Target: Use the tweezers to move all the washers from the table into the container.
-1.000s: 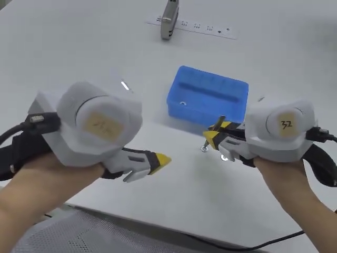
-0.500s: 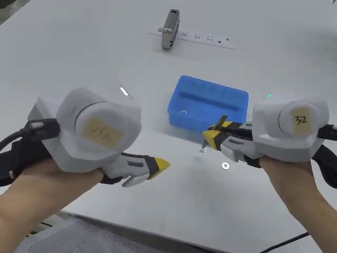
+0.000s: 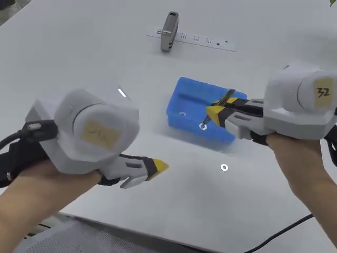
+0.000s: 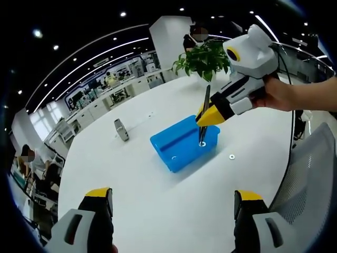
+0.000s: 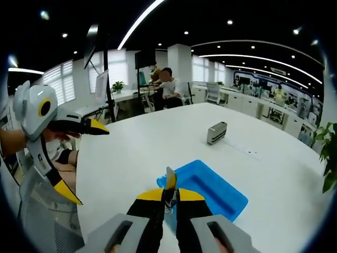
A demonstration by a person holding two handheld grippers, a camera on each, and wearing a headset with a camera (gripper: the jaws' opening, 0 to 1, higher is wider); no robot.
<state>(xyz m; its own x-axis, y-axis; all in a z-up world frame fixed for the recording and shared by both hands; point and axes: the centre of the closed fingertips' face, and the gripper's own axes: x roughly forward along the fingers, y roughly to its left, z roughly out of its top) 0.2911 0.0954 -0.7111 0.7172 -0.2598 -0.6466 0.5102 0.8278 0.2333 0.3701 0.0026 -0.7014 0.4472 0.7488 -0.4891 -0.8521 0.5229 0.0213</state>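
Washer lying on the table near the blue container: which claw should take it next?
Right. The right claw is shut on the tweezers, above the container, and the washer lies on the table on that side. The left claw is open and holds no tool.

The right gripper (image 3: 215,114) has carried the tweezers (image 3: 227,97), seemingly tipped with a washer (image 3: 203,126), from the surface (image 3: 174,211) over the container (image 3: 181,99).

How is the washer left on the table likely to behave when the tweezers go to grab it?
The washer lies flat on the smooth white table, so it probably skids rather than lifts when nudged. It looks thin and tiny, likely very light and rigid, and may slip from the narrow tips of the tweezers.
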